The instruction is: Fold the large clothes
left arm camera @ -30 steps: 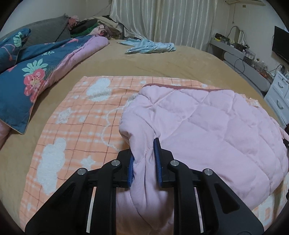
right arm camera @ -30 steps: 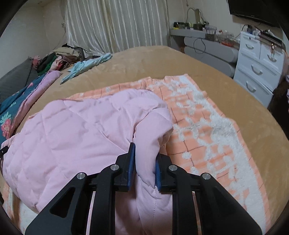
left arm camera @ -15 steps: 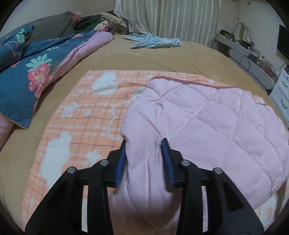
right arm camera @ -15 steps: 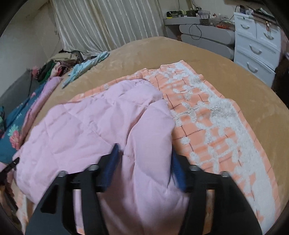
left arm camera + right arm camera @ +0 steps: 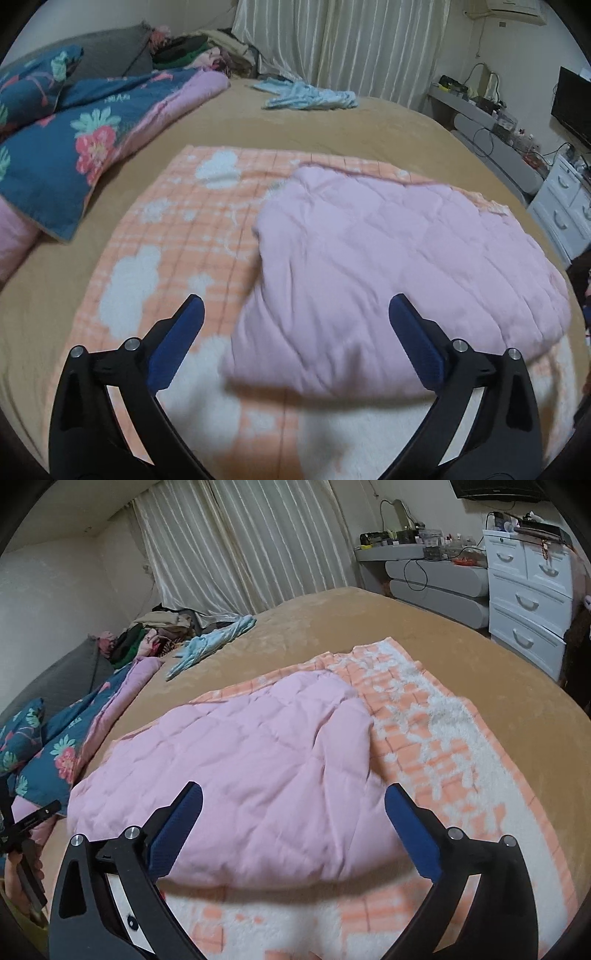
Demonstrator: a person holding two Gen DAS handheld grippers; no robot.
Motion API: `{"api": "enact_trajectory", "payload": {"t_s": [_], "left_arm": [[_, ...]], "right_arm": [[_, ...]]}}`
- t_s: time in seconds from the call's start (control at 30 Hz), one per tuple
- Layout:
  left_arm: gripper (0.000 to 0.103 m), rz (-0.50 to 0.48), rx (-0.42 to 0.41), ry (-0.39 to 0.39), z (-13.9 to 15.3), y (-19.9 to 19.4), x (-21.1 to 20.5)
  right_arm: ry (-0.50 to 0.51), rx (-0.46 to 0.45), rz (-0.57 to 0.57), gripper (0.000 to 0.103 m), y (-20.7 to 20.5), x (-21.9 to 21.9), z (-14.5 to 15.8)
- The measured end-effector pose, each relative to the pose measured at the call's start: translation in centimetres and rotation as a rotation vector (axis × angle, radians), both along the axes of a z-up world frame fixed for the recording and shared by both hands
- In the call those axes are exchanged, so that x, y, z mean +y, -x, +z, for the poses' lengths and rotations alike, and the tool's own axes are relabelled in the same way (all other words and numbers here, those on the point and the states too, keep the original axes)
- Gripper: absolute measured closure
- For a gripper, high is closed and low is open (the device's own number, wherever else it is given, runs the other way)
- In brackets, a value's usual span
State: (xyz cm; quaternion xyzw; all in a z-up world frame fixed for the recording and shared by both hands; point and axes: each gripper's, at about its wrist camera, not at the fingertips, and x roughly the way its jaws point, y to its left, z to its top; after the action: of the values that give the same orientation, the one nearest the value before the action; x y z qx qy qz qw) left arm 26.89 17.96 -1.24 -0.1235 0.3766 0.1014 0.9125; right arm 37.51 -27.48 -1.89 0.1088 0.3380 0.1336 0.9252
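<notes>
A pink quilted garment [image 5: 399, 266] lies folded on an orange-and-white plaid blanket [image 5: 177, 236] spread on the tan bed. It also shows in the right wrist view [image 5: 243, 771], with the blanket [image 5: 454, 746] to its right. My left gripper [image 5: 295, 314] is open and empty, its blue pads wide apart above the garment's near left edge. My right gripper [image 5: 293, 801] is open and empty above the garment's near right part.
A blue floral duvet [image 5: 62, 147] lies at the left of the bed. A light blue garment [image 5: 306, 98] lies at the far side near the curtains. A clothes pile [image 5: 155, 638] sits in the far corner. White drawers [image 5: 532, 602] stand at the right.
Both grippers opened and let go of the pink garment's folded edge, then drew back toward me and up. The garment now lies flat on the blanket.
</notes>
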Motion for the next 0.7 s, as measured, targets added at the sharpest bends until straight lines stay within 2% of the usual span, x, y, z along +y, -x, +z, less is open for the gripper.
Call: {"api": "enact_trajectory", "payload": {"t_s": [0.13,0.23,0.3,0.37,0.43,0.6,0.7], "left_arm": [[0.009,0.034,0.033,0.121,-2.5,2.1,-0.3],[0.009,0.071,0.042,0.249,-4.6,3.1,-0.1],[0.009,0.109,0.032,0.388,-6.3,3.3,0.8],[0.009,0.150,0.025,0.490,-7.4,2.9,1.6],[0.010,0.171,0.017,0.531,-7.9,2.3,2.0],[0.009,0.220,-0.009,0.635,-9.4,0.0,2.6],[0.008,0.241,-0.001,0.636,-10.0,-1.4,2.6]], "right_arm": [[-0.033,0.078,-0.085,0.005,1.3,-0.4,-2.4],[-0.120,0.158,-0.132,0.005,1.6,-1.0,-4.5],[-0.177,0.184,-0.155,0.005,1.6,-1.3,-5.4],[-0.228,0.197,-0.166,0.005,1.4,-1.5,-5.7],[-0.281,0.212,-0.161,0.005,0.9,-1.4,-6.0],[-0.313,0.257,-0.201,0.005,-0.9,-0.5,-7.4],[-0.340,0.279,-0.206,0.004,-2.0,-0.2,-8.5]]}}
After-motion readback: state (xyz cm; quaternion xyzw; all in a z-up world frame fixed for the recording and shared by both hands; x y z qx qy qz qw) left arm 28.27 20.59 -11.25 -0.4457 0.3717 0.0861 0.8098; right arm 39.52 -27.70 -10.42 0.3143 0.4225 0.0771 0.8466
